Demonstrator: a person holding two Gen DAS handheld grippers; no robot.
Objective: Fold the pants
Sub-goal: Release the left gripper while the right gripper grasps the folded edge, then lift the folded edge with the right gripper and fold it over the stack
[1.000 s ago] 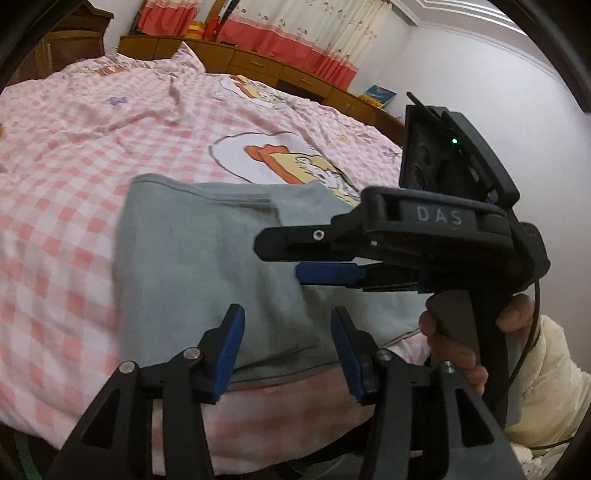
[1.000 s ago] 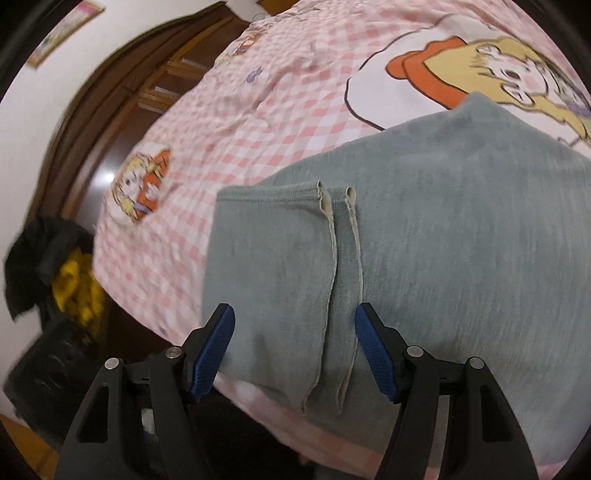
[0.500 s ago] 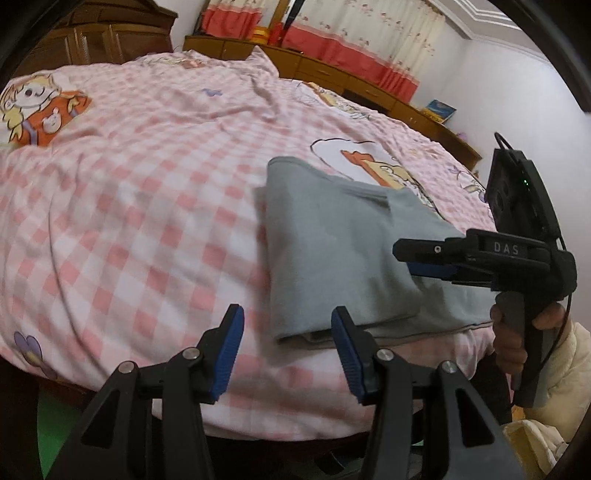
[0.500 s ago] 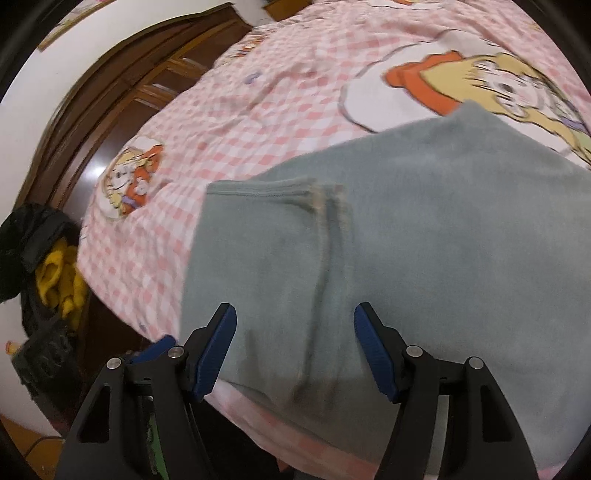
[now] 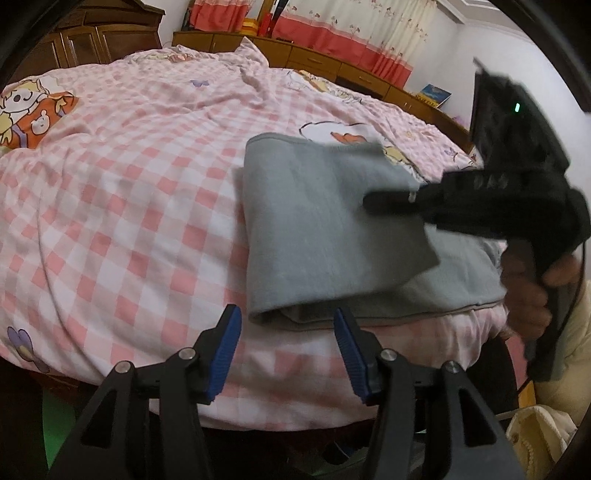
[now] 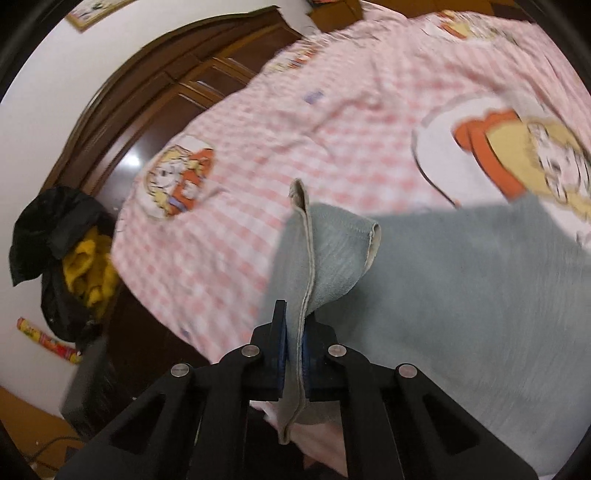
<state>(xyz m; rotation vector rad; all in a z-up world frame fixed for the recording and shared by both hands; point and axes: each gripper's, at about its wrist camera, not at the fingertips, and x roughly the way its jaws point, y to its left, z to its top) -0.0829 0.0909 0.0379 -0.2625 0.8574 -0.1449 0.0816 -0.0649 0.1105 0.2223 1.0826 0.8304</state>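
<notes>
- On the left, we keep the left gripper just off the near edge of the bed; its jaws are opening, with nothing between them, probably to take the near fold.
- The grey pants lie folded near the bed's near edge, right of the middle.
- On the right, the right gripper is clamped on the hem of the pants and holds it raised, we think to fold it over.
- The pink checked bedsheet is soft and wrinkled; wooden cabinets and curtains stand far behind.
</notes>
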